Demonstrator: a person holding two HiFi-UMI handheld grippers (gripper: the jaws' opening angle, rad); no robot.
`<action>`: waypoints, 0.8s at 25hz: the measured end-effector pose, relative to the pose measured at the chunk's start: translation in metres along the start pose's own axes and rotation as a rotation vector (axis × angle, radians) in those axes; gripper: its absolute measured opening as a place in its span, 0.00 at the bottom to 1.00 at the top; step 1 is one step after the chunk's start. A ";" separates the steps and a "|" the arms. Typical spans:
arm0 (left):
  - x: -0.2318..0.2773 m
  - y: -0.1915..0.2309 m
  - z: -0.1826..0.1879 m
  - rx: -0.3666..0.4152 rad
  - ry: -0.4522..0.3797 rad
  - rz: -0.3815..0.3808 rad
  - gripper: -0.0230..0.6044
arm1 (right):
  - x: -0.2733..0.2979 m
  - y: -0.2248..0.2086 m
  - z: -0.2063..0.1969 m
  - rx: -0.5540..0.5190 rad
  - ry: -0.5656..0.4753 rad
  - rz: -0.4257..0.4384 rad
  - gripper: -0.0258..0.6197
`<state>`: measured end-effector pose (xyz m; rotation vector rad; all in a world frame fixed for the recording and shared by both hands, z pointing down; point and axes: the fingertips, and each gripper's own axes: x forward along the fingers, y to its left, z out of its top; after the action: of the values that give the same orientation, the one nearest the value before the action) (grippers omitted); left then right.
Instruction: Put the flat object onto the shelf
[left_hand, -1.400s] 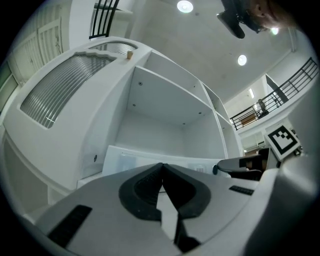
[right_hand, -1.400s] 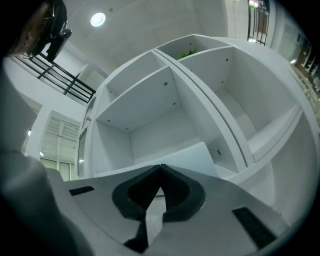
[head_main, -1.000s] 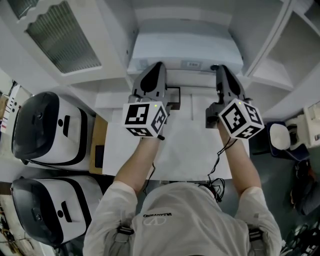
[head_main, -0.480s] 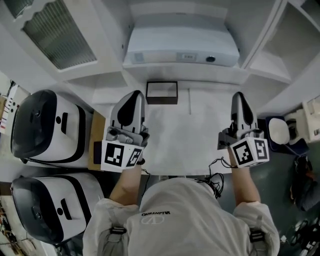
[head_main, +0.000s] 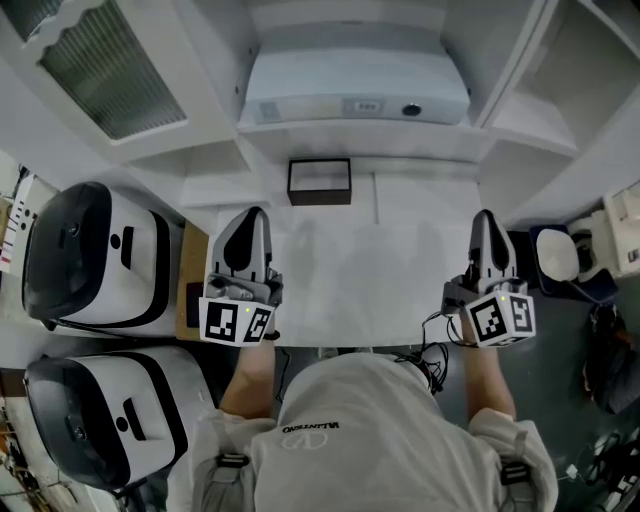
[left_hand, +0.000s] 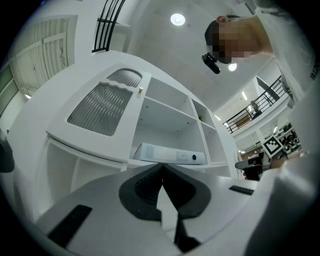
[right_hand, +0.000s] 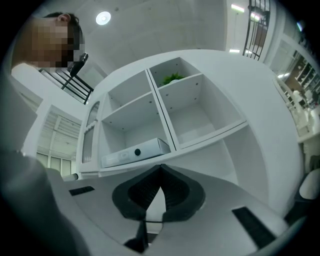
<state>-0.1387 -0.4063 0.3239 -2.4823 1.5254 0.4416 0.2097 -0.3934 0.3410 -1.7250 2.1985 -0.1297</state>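
A flat white binder (head_main: 355, 90) lies on the lower shelf of the white shelf unit (head_main: 250, 140); it also shows in the left gripper view (left_hand: 170, 155) and the right gripper view (right_hand: 135, 151). Both grippers are well back from it, over the near part of the white table (head_main: 370, 270). My left gripper (head_main: 252, 214) is at the table's left side and my right gripper (head_main: 485, 216) at its right. The jaws of the left gripper (left_hand: 162, 167) and the right gripper (right_hand: 160, 168) are shut, with nothing between them.
A small dark-rimmed tray (head_main: 320, 182) sits at the back of the table under the shelf. Two white-and-black appliances (head_main: 90, 255) (head_main: 95, 420) stand on the left. A green plant (right_hand: 172, 78) is in an upper cubby. Cables (head_main: 435, 365) hang at the near edge.
Both grippers have drawn back from the shelf toward the person and spread apart. The binder stays on the shelf.
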 end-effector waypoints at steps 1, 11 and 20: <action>0.000 -0.001 0.001 0.000 -0.002 0.002 0.04 | 0.000 0.001 0.000 0.000 -0.001 0.004 0.05; 0.004 -0.007 0.006 -0.012 0.004 0.010 0.04 | 0.000 0.007 0.001 0.009 0.003 0.030 0.05; 0.005 -0.011 0.007 -0.021 0.021 0.012 0.04 | -0.001 0.011 0.000 0.009 0.011 0.044 0.05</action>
<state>-0.1278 -0.4033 0.3162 -2.5024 1.5519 0.4371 0.1996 -0.3897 0.3377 -1.6736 2.2390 -0.1387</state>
